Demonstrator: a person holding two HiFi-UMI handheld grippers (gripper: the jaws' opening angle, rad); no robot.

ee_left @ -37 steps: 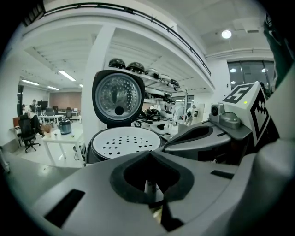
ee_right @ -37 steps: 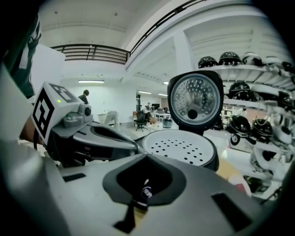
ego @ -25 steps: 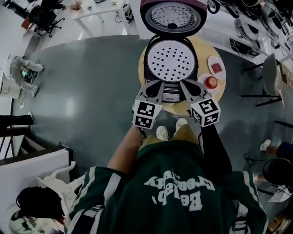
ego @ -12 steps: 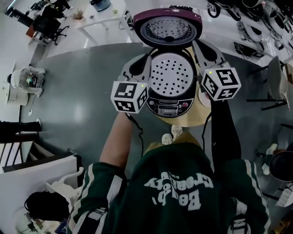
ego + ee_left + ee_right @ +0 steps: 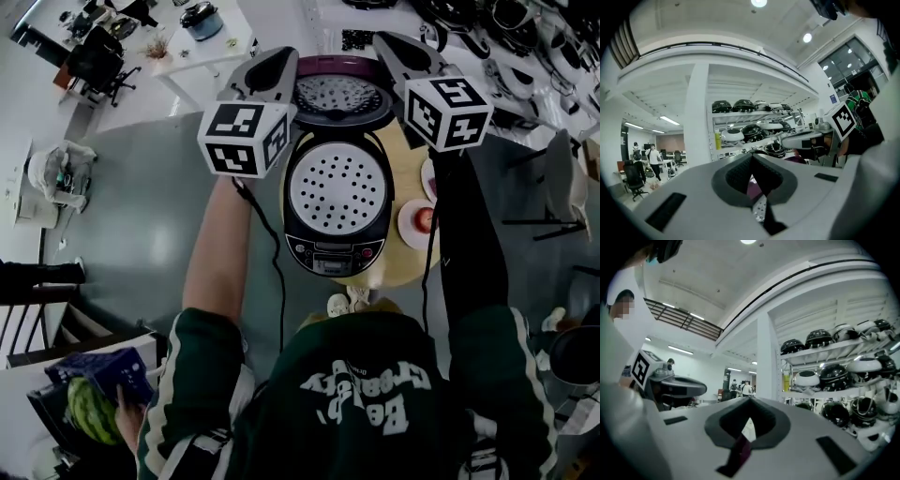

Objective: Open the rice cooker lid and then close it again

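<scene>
Squarely on the round table (image 5: 406, 164) stands the cooker (image 5: 335, 251), its purple lid (image 5: 342, 94) raised at the far side and the perforated tray (image 5: 337, 187) in the pot exposed. The left gripper (image 5: 275, 64) is held up by the lid's left edge and the right gripper (image 5: 394, 45) by its right edge, both pointing away from the person. Whether either touches the lid cannot be told. Each gripper view shows its jaws pressed together at the tips with nothing pinched. A sliver of purple shows through the gap behind them, and shelves (image 5: 843, 366) of cookers stand beyond. A dish (image 5: 403, 228) with a red fruit (image 5: 425, 218) sits just right of the cooker.
</scene>
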